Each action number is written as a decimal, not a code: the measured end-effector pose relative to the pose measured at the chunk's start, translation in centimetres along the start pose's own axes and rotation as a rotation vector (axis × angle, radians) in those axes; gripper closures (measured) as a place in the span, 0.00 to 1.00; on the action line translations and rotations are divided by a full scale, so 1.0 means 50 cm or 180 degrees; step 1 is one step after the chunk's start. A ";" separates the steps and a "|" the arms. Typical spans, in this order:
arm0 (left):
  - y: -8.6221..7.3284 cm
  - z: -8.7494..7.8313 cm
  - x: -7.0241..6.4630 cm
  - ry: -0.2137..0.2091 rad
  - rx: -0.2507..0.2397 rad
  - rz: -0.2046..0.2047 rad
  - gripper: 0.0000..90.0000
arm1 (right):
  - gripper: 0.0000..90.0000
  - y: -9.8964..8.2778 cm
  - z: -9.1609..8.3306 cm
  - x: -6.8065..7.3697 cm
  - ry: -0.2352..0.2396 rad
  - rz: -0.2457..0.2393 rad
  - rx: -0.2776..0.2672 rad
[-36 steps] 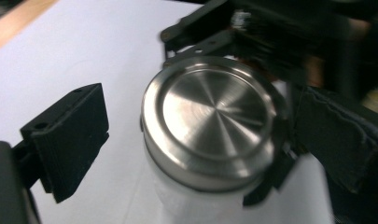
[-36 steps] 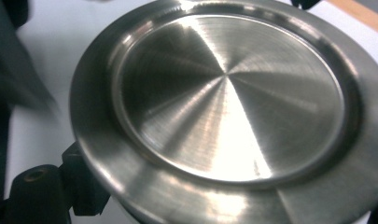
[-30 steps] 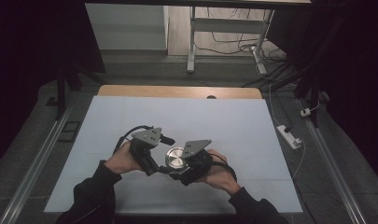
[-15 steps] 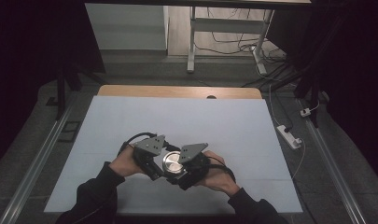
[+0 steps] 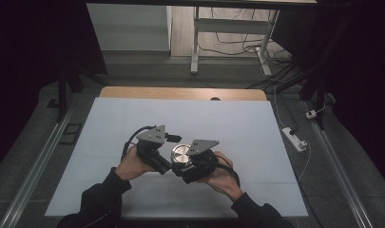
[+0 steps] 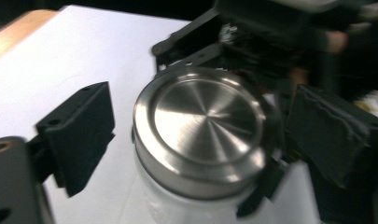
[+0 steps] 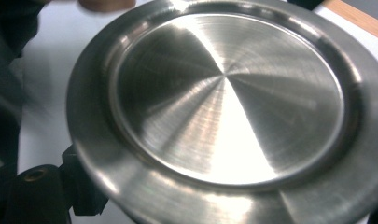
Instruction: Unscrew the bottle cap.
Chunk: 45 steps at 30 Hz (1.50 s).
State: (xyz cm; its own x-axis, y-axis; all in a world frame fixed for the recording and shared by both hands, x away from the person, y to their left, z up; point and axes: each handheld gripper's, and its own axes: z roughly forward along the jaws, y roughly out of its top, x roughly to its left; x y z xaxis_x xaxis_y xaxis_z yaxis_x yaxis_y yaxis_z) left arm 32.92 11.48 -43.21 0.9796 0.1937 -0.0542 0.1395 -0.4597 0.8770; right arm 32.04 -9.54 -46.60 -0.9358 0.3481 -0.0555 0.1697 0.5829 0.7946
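The left gripper (image 6: 191, 154) has its jaws standing apart on either side of a jar (image 6: 177, 205), one dark pad (image 6: 79, 135) well clear of the metal lid (image 6: 200, 126) and the other pad just beside it on the far side; these jaws have just been opening, with the lid between them but not pressed. The right gripper (image 5: 190, 167) is clamped tight on the jar lower down; in the left gripper view its black frame shows behind and under the lid, and a dark piece reaches up against the jar's side below the rim.

From the right gripper view the lid (image 7: 224, 102) sits very close above the jaws, a round brushed-steel disc with a raised rim, a shallow sunken middle and fan-shaped glints from the centre. The left gripper view adds what lies beneath: a pale, whitish body under the steel cap, somewhat blurred.

The high view places the jar (image 5: 180, 153) between the two grippers, the left gripper (image 5: 164, 164) touching close at its left, both hands (image 5: 133, 164) wrapped round the handles. All this is over the near middle of the desk (image 5: 237, 128), which has a white sheet on it and a wooden strip along its far edge. A power strip (image 5: 294, 138) lies on the floor, well apart, off to the right.
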 end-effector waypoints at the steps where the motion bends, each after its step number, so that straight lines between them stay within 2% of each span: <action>1: -0.001 -0.009 0.002 -0.0067 0.0022 0.0061 0.05 | 0.17 0.000 0.000 0.000 0.0000 0.0000 0.0000; 2: -0.004 -0.018 0.002 -0.0133 0.0054 0.0188 0.05 | 0.17 0.000 0.000 0.000 0.0056 -0.0038 0.0007; 3: -0.006 -0.022 0.001 -0.0230 0.0118 0.0288 0.04 | 0.17 0.001 0.000 0.003 0.0192 -0.0120 0.0020; 4: -0.009 -0.024 -0.004 -0.0274 0.0242 0.0453 0.05 | 0.17 0.002 0.000 0.005 0.0275 -0.0180 0.0052; 5: -0.010 -0.023 -0.008 -0.0333 0.0301 0.0522 0.05 | 0.17 0.003 0.000 0.009 0.0334 -0.0210 0.0077; 6: -0.010 -0.023 -0.008 -0.0333 0.0301 0.0522 0.05 | 0.17 0.003 0.000 0.009 0.0334 -0.0210 0.0077; 7: -0.011 -0.020 -0.012 -0.0393 0.0362 0.0593 0.07 | 0.17 0.005 0.001 0.022 0.0454 -0.0362 0.0094; 9: -0.012 -0.015 -0.018 -0.0483 0.0420 0.0682 0.10 | 0.17 0.008 0.002 0.031 0.0522 -0.0441 0.0103; 10: -0.012 -0.009 -0.027 -0.0486 0.0436 0.0764 0.13 | 0.17 0.010 0.003 0.036 0.0546 -0.0480 0.0105; 12: -0.013 -0.006 -0.031 -0.0464 0.0386 0.0819 0.20 | 0.17 0.011 0.004 0.041 0.0557 -0.0545 0.0121; 14: -0.013 -0.005 -0.031 -0.0451 0.0381 0.0803 0.21 | 0.17 0.011 0.005 0.042 0.0554 -0.0563 0.0124; 16: -0.012 0.001 -0.029 -0.0279 0.0345 0.0679 0.21 | 0.17 0.011 0.005 0.040 0.0457 -0.0525 0.0141; 17: -0.010 0.003 -0.028 -0.0210 0.0333 0.0624 0.21 | 0.17 0.010 0.005 0.036 0.0386 -0.0456 0.0130; 18: -0.010 0.003 -0.028 -0.0210 0.0333 0.0624 0.21 | 0.17 0.010 0.005 0.036 0.0386 -0.0456 0.0130; 19: -0.007 0.007 -0.026 -0.0086 0.0323 0.0526 0.21 | 0.17 0.011 0.006 0.027 0.0225 -0.0327 0.0116; 20: -0.005 0.010 -0.025 -0.0011 0.0307 0.0456 0.21 | 0.17 0.011 0.006 0.027 0.0225 -0.0327 0.0116; 21: 0.001 0.021 -0.027 0.0226 0.0241 0.0240 0.22 | 0.17 0.010 0.005 0.019 0.0067 -0.0192 0.0078; 22: 0.001 0.021 -0.027 0.0226 0.0241 0.0240 0.22 | 0.17 0.010 0.005 0.017 -0.0002 -0.0124 0.0072; 23: 0.008 0.033 -0.032 0.0498 0.0206 0.0050 0.22 | 0.17 0.009 0.004 0.012 -0.0126 -0.0048 0.0057; 24: 0.010 0.038 -0.035 0.0600 0.0198 -0.0014 0.22 | 0.17 0.009 0.004 0.010 -0.0193 0.0004 0.0053; 26: 0.012 0.042 -0.035 0.0640 0.0187 -0.0051 0.22 | 0.17 0.006 0.002 0.004 -0.0262 0.0101 0.0029; 28: 0.013 0.038 -0.031 0.0576 0.0133 -0.0071 0.21 | 0.17 0.006 0.002 0.004 -0.0253 0.0139 0.0010; 29: 0.012 0.024 -0.023 0.0411 0.0058 -0.0108 0.12 | 0.17 0.005 -0.002 0.003 -0.0209 0.0130 -0.0017; 31: 0.011 0.002 -0.014 0.0272 -0.0021 -0.0111 0.08 | 0.17 0.006 -0.005 0.003 -0.0148 0.0072 -0.0028; 32: 0.011 0.002 -0.014 0.0272 -0.0021 -0.0111 0.07 | 0.17 0.007 -0.006 0.002 -0.0089 0.0037 -0.0031; 33: 0.008 -0.012 -0.008 0.0099 -0.0052 -0.0063 0.07 | 0.17 0.007 -0.006 0.002 -0.0089 0.0037 -0.0031; 34: 0.003 -0.026 -0.005 -0.0134 -0.0038 0.0090 0.07 | 0.17 0.009 -0.008 0.005 0.0107 -0.0090 -0.0010; 35: 0.003 -0.026 -0.005 -0.0134 -0.0038 0.0090 0.07 | 0.17 0.009 -0.008 0.005 0.0107 -0.0090 -0.0010; 36: 0.000 -0.031 -0.006 -0.0268 0.0020 0.0206 0.07 | 0.17 0.011 -0.008 0.012 0.0270 -0.0206 0.0008; 37: -0.001 -0.031 -0.008 -0.0312 0.0063 0.0271 0.08 | 0.17 0.012 -0.007 0.016 0.0320 -0.0233 0.0016; 39: -0.002 -0.023 -0.021 -0.0426 0.0262 0.0523 0.08 | 0.17 0.014 -0.005 0.026 0.0443 -0.0340 0.0041; 40: -0.002 -0.023 -0.021 -0.0426 0.0262 0.0523 0.09 | 0.17 0.014 -0.005 0.026 0.0443 -0.0340 0.0041; 41: -0.002 -0.017 -0.027 -0.0469 0.0301 0.0592 0.10 | 0.17 0.016 -0.002 0.035 0.0527 -0.0425 0.0056; 43: -0.002 -0.011 -0.034 -0.0483 0.0331 0.0673 0.14 | 0.17 0.017 -0.001 0.040 0.0542 -0.0472 0.0075; 45: -0.002 -0.007 -0.035 -0.0351 0.0315 0.0645 0.21 | 0.17 0.017 -0.001 0.040 0.0521 -0.0478 0.0089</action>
State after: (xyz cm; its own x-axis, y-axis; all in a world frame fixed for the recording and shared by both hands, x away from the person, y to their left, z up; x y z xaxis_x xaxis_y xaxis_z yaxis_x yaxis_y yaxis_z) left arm 31.14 11.51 -43.02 0.9981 -0.0042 0.0614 -0.0531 -0.5632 0.8246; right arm 30.27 -8.39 -46.02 -0.9885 0.1335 -0.0712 0.0311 0.6401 0.7677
